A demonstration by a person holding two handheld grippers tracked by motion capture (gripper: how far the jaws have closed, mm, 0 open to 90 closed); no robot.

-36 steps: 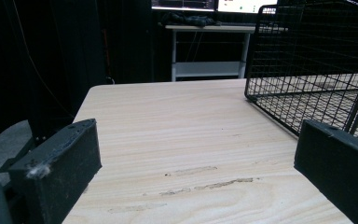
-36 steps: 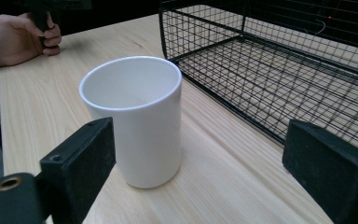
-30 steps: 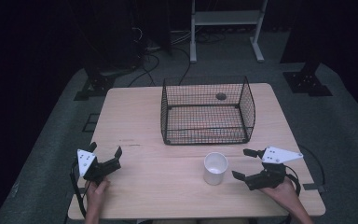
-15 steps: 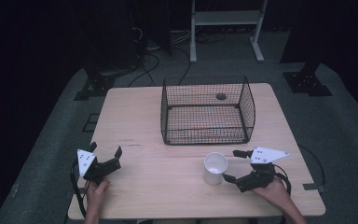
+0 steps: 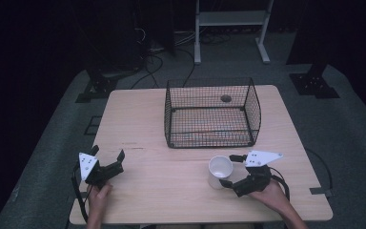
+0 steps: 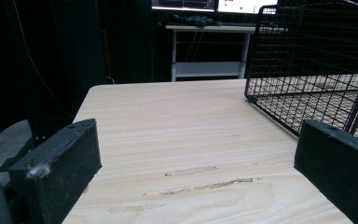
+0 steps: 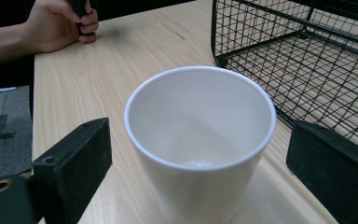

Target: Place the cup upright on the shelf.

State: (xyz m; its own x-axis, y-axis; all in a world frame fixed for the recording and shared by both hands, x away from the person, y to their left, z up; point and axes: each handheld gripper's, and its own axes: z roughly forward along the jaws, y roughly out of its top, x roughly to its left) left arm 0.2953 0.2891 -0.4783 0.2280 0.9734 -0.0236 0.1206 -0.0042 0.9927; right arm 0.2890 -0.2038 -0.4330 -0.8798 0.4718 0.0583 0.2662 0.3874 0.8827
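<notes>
A white cup [image 5: 220,168] stands upright on the wooden table [image 5: 138,119], toward the near right part of it, just on the near side of the black wire basket [image 5: 211,113] and apart from it; the cup looks empty, its mouth facing up; in the right gripper view the same cup [image 7: 200,140] stands between the two black jaws, which are spread wide, one on each side of its wall, and neither appears to touch it, though the view cannot settle that fully; so the right gripper [image 5: 231,171] is wide open and holds nothing, its grey plate above it, the person's right hand [image 5: 272,193] behind it at the near right edge of the table; the left gripper [image 5: 108,164] rests low over the near left part of the table, well apart from the cup, held by the person's left hand [image 5: 98,195]; its jaws are also spread wide with only bare wood between them, as the left gripper view shows, and it holds nothing; in that view the basket [image 6: 317,70] stands off to the right and farther away; beyond the far edge of the table a pale frame stand [image 5: 231,19] rises from the dark floor.
</notes>
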